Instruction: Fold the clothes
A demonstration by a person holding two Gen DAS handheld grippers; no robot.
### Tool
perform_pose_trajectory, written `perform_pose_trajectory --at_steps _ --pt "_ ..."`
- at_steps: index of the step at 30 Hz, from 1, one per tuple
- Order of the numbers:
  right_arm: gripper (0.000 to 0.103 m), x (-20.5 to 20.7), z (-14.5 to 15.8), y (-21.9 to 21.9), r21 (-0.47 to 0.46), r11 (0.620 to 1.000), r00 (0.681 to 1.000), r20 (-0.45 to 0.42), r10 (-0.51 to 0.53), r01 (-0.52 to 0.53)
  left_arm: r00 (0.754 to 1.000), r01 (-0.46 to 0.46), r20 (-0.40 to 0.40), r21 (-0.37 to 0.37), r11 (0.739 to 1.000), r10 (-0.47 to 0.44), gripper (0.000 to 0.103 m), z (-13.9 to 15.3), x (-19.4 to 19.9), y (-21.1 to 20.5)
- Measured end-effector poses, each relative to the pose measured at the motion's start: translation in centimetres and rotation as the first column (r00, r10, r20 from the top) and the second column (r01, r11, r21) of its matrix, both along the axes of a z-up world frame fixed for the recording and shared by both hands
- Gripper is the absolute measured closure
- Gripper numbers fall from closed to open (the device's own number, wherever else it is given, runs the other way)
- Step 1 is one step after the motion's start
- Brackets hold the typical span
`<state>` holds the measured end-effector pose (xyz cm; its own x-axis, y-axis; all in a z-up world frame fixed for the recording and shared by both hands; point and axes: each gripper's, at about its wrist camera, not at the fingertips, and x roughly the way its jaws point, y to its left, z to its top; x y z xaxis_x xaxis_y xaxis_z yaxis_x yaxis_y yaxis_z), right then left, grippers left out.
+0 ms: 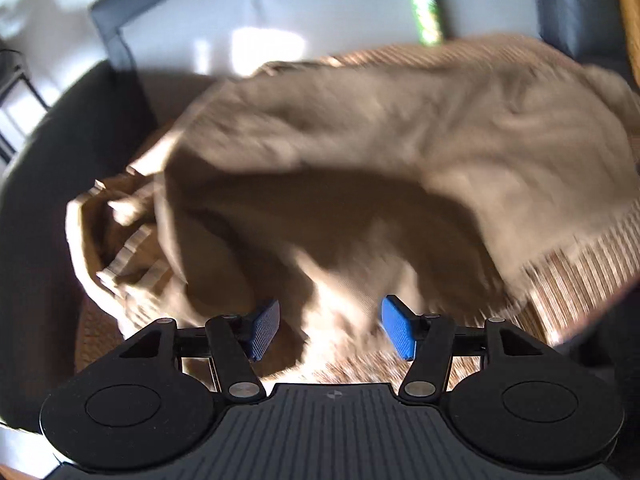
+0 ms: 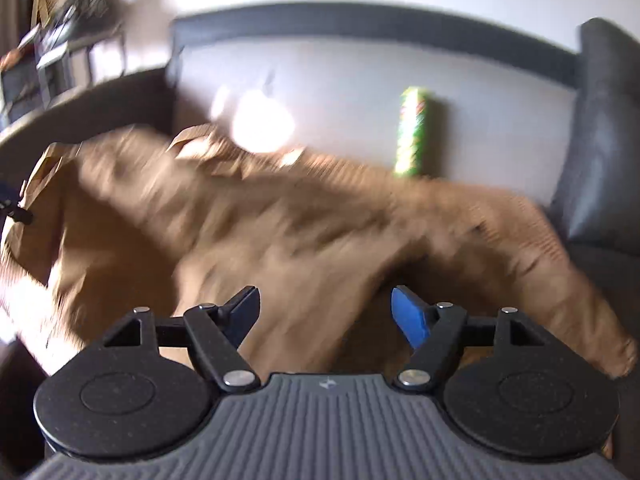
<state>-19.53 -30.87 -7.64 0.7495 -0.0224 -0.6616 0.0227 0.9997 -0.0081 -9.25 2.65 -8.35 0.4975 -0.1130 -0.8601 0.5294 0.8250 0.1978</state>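
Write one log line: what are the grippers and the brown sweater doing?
left gripper: open, empty | right gripper: open, empty | brown sweater: loose on sofa

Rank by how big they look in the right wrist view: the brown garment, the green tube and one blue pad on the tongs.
1. Brown garment, by far the largest.
2. Green tube and blue pad: they look alike, and the pad sits much nearer the camera, so no ranking.
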Motion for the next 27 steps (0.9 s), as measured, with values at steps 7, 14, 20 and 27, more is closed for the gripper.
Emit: perform_pose_trajectory --at_steps 7,14,20,27 --pt "0.026 -0.9 -3.5 1.3 0.056 0.998 0.99 -0.135 -0.035 0.043 0.982 0.185 0.025 0.089 0.979 -0.188 0.033 -6.3 -3.5 -7.3" --pt "0.043 1.8 -6.0 3.7 0.072 0.997 0.981 -0.192 0.031 -0.018 0.958 0.26 0.088 0.136 0.956 -0.273 0.033 -8.9 -4.3 -13.3" --pt "0.099 2.8 -1.2 1.3 0.295 0.956 0.989 -0.144 0.04 0.004 0.962 0.22 0.13 0.158 0.963 -0.241 0.035 -10.3 -3.5 -14.5" --pt "0.1 2.0 5.5 -0.1 0.388 0.92 0.995 -0.062 0.08 -0.05 0.968 0.144 0.197 0.069 0.987 -0.155 0.083 -7.9 -2.8 -14.7"
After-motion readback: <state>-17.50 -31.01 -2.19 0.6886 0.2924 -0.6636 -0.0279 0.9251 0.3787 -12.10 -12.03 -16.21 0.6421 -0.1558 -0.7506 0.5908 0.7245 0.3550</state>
